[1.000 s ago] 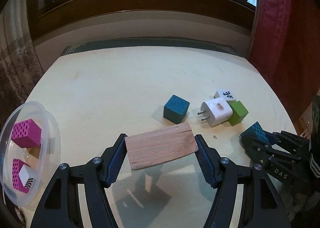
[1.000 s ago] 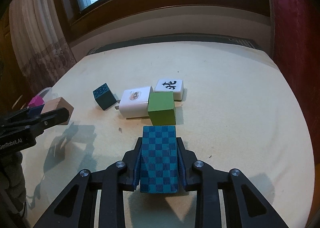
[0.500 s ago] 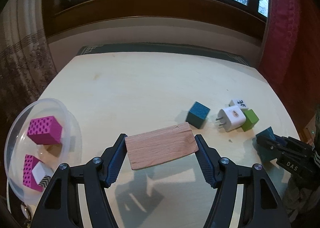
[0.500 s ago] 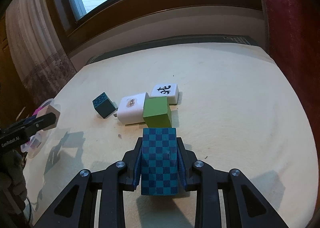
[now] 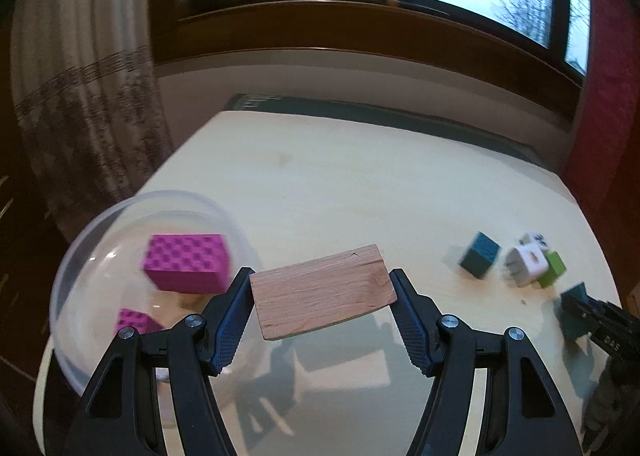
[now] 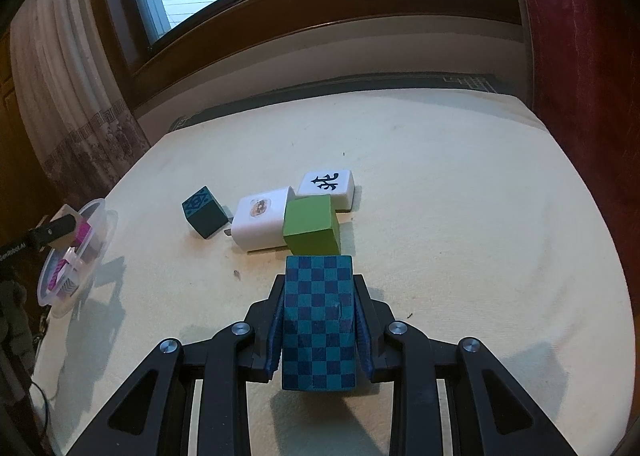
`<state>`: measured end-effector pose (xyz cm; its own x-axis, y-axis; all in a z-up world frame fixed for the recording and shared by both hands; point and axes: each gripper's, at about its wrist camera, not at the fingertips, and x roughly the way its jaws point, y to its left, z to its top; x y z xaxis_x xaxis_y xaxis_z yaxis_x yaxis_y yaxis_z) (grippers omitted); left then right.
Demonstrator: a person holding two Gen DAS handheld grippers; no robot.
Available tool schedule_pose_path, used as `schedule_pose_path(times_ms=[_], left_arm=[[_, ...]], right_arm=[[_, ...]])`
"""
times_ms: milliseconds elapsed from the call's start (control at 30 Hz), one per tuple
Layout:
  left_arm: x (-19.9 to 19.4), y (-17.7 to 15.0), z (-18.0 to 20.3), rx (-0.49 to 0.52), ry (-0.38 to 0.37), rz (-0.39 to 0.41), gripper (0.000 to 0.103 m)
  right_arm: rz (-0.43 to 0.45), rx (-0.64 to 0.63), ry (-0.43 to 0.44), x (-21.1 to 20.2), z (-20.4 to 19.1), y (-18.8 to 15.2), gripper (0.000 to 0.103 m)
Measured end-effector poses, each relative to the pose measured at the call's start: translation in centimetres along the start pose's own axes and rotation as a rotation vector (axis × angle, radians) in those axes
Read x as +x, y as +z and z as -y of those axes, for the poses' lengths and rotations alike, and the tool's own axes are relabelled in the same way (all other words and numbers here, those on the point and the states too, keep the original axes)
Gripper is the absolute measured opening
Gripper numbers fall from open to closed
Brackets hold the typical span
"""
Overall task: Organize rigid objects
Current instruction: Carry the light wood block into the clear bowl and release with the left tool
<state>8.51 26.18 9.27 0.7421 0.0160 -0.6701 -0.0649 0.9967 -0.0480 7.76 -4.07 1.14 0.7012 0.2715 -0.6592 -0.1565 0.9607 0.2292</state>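
Blocks are going into the bowl (image 5: 80, 256) at nine o'clock, so we are squeezing a wood block (image 5: 324, 292) in our left gripper (image 5: 322, 310) and a checkered block (image 6: 319, 320) in our right gripper (image 6: 319, 330).

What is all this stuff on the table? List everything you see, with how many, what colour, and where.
Plain wooden block: one, light brown, held in left tongs, beside the bowl.
Checkered block: one, teal and dark blue, held in right tongs.
Clear plastic bowl: one, transparent, table's left edge.
Magenta dotted blocks: two, inside the bowl.
Dark teal patterned cube: one, mid-table.
White plug adapter: one, right of that cube.
Green cube: one, against the adapter.
White mahjong tile: one, behind the green cube.
Left tongs: black, shut.
Right tongs: black, shut.
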Motion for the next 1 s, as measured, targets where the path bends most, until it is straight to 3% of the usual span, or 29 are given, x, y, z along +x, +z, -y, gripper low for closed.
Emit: schedule_pose_path(times_ms=[600, 1000], left_arm=[[-1.0, 0.2, -9.4, -0.12, 0.138, 0.026, 0.068], [-0.4, -0.4, -13.1, -0.162, 0.191, 0.018, 0.068]], right_arm=[[0.034, 0.053, -0.034, -1.0, 0.1, -0.5, 0.031], [0.035, 0.095, 0.02, -1.5, -2.4, -1.0, 0.031]])
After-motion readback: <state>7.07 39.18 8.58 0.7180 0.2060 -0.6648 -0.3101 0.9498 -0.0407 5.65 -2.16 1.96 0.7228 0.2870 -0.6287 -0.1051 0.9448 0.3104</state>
